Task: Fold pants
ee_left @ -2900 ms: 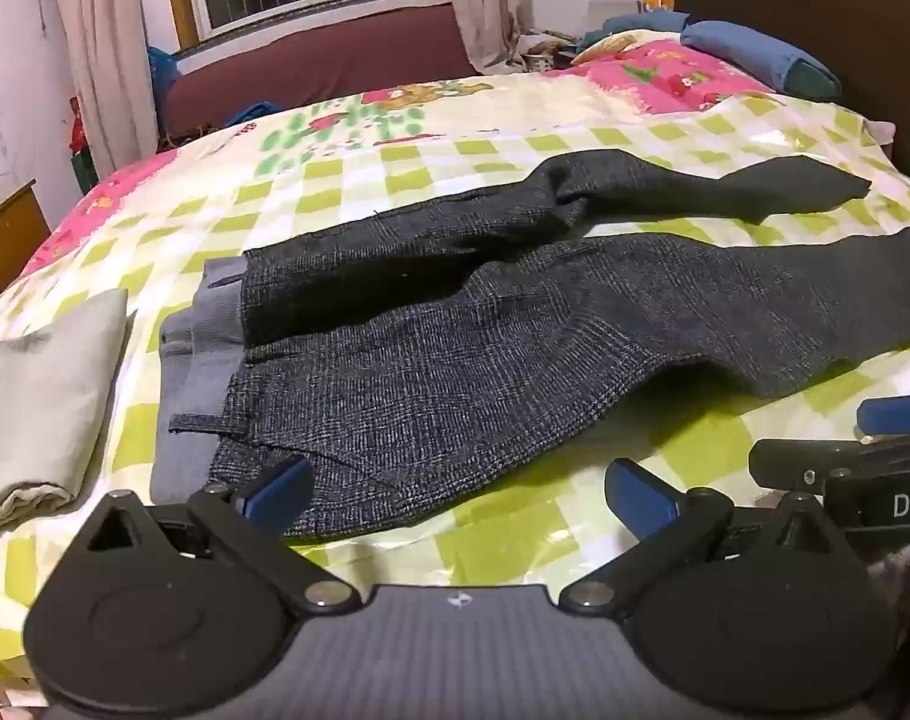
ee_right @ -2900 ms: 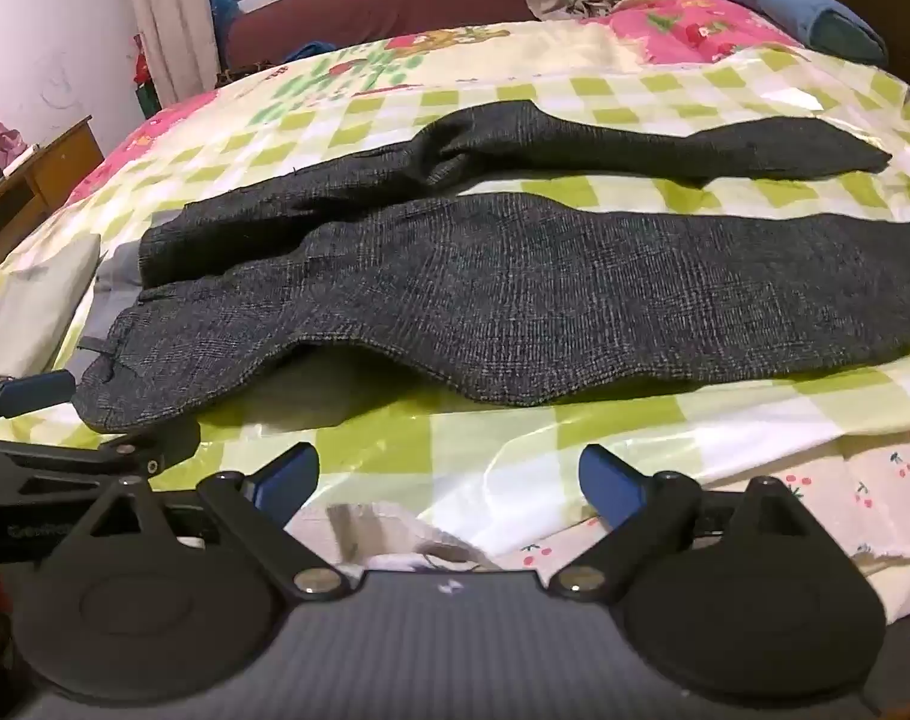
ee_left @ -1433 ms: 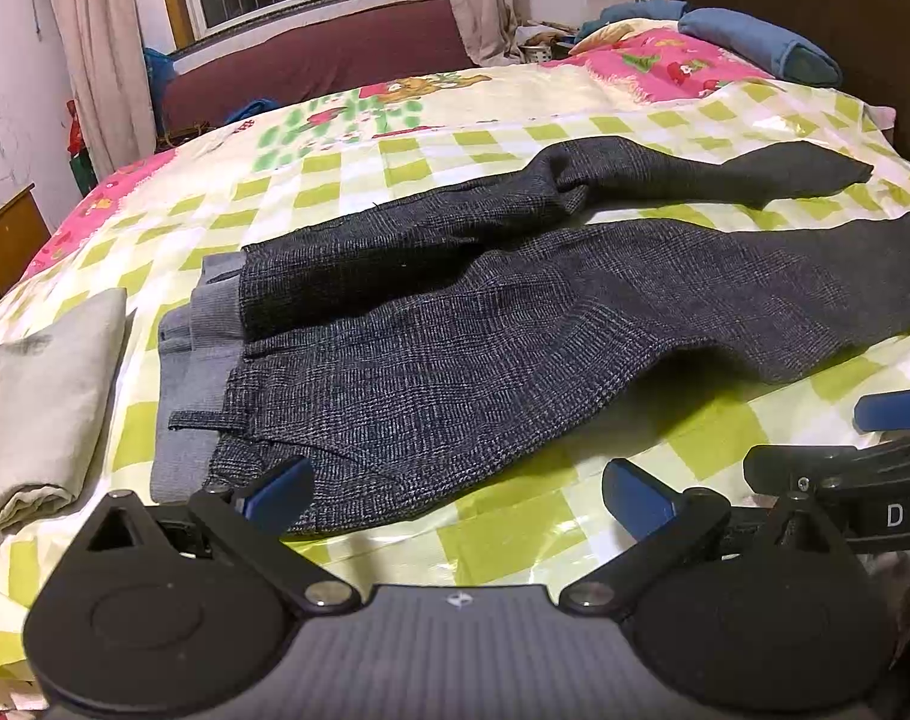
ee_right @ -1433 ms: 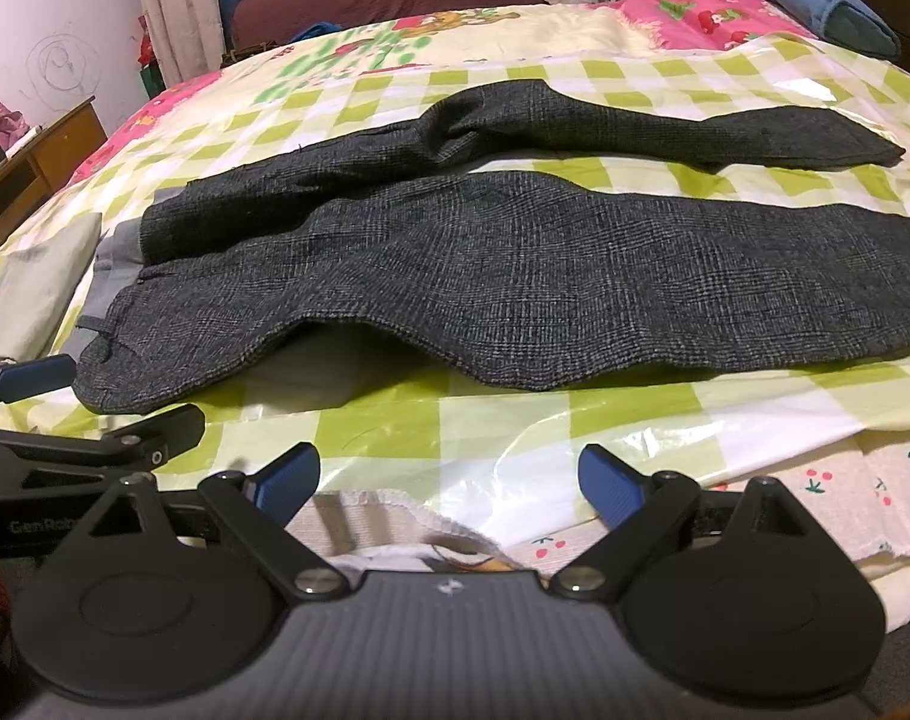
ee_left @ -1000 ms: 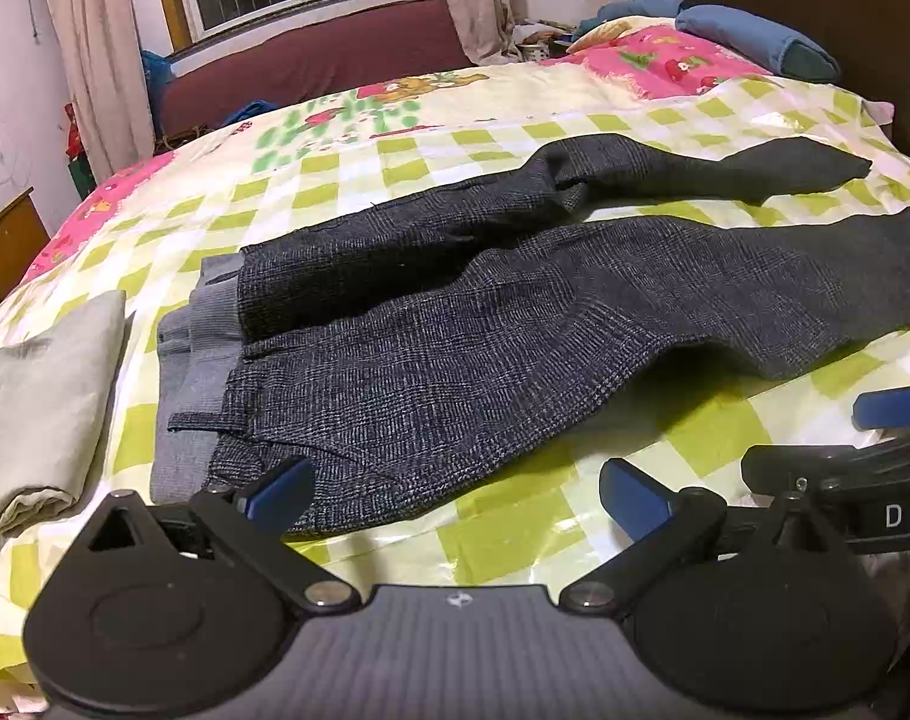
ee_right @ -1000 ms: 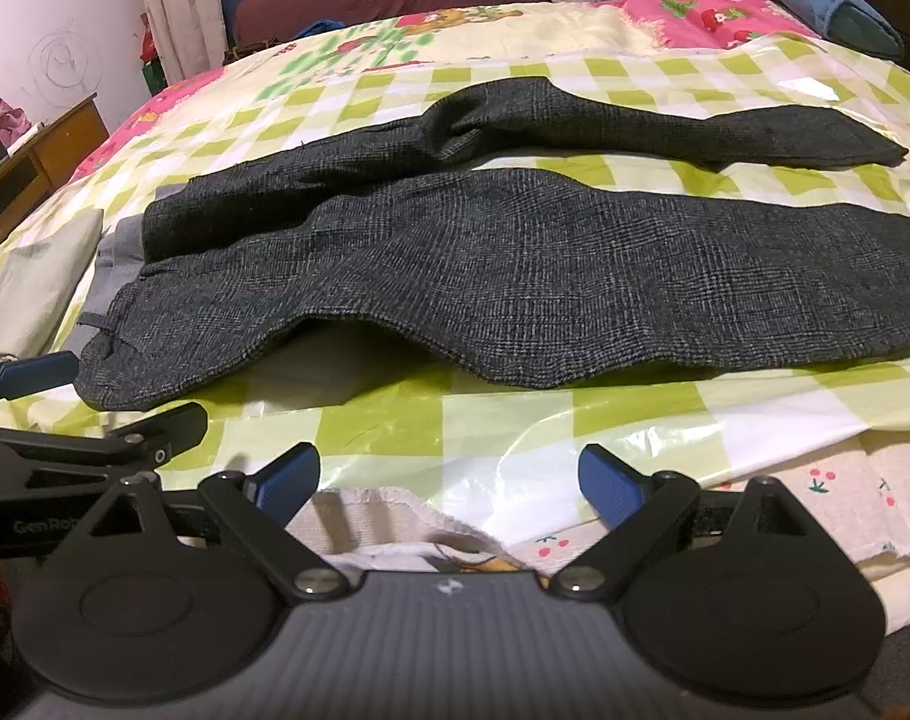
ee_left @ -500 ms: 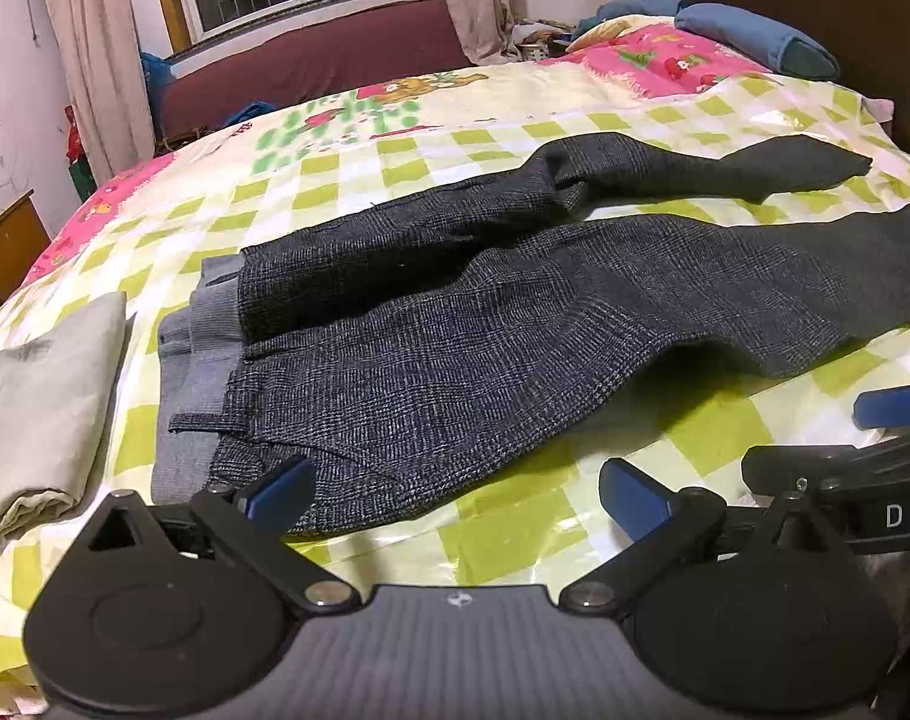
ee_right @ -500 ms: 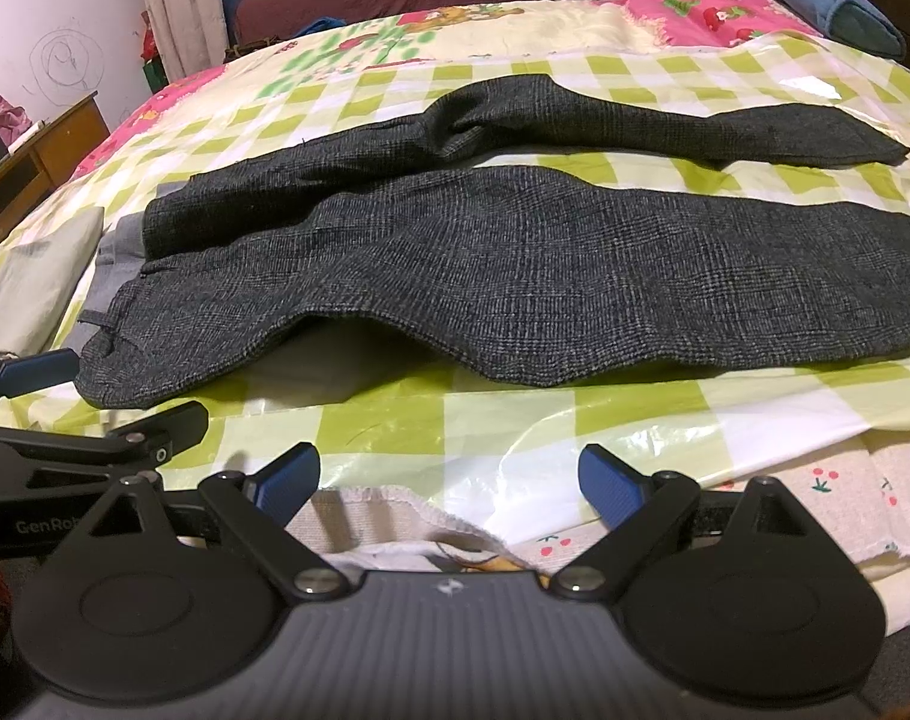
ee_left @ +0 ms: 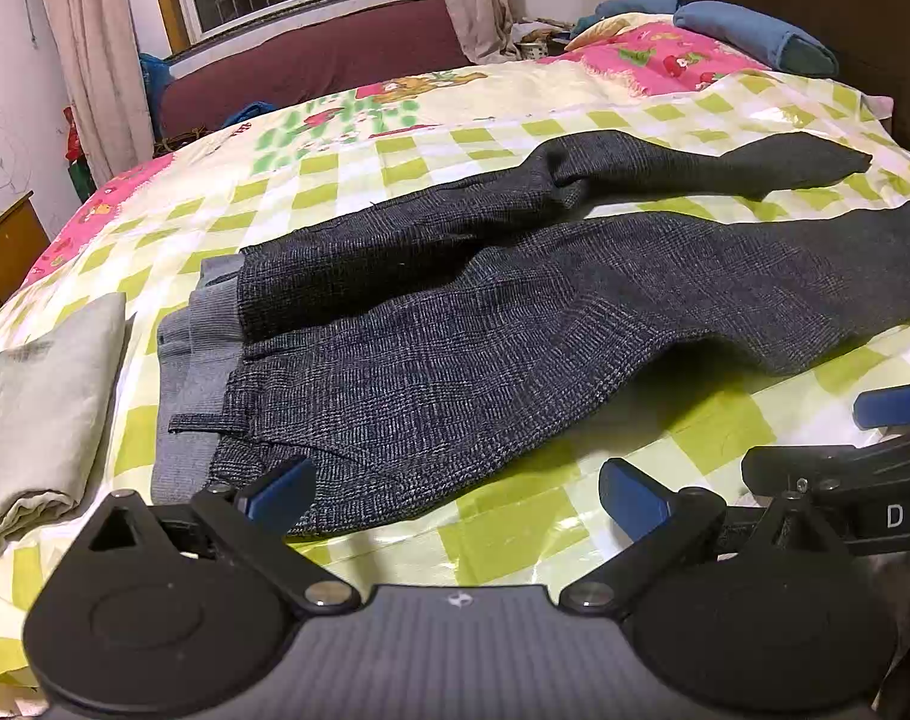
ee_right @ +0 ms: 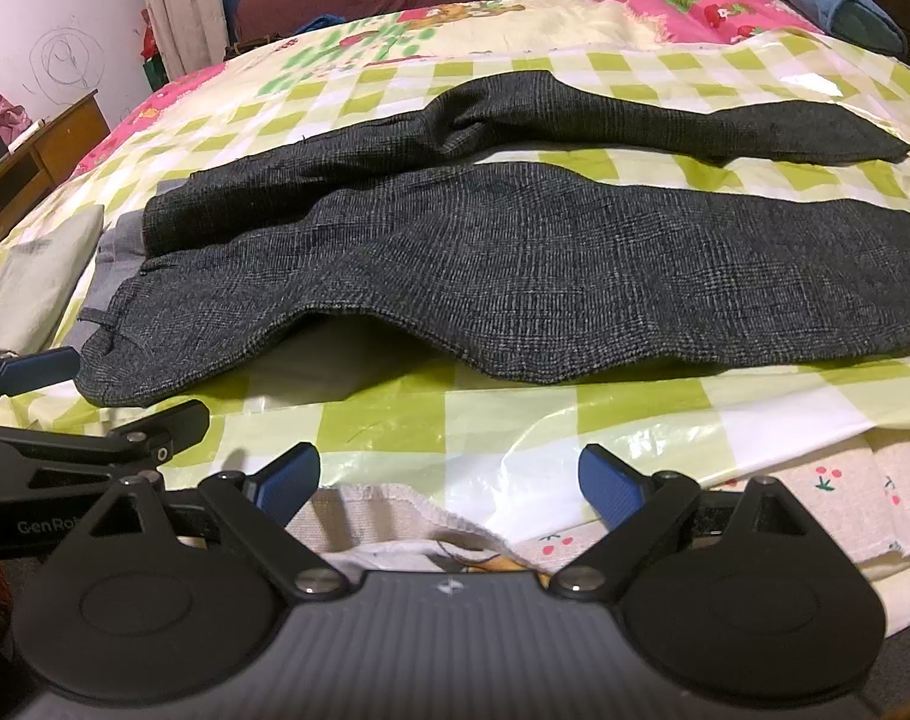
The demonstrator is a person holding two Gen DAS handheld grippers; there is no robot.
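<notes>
Bed (ee_left: 347, 168): both tongs (ee_left: 455, 489) (ee_right: 450, 477) agape, level.

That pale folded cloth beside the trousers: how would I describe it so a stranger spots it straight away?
Start at the bed's green-and-white checked cover, where the dark grey checked pants lie spread out. Just beyond their waistband end, near the bed's edge, sits the folded cloth. It is plain pale beige and neatly folded, unlike the dark, unfolded pants.

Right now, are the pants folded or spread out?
Spread out: the pants lie lengthwise on the bed, both legs apart, no fold made; both grippers open and empty.
</notes>
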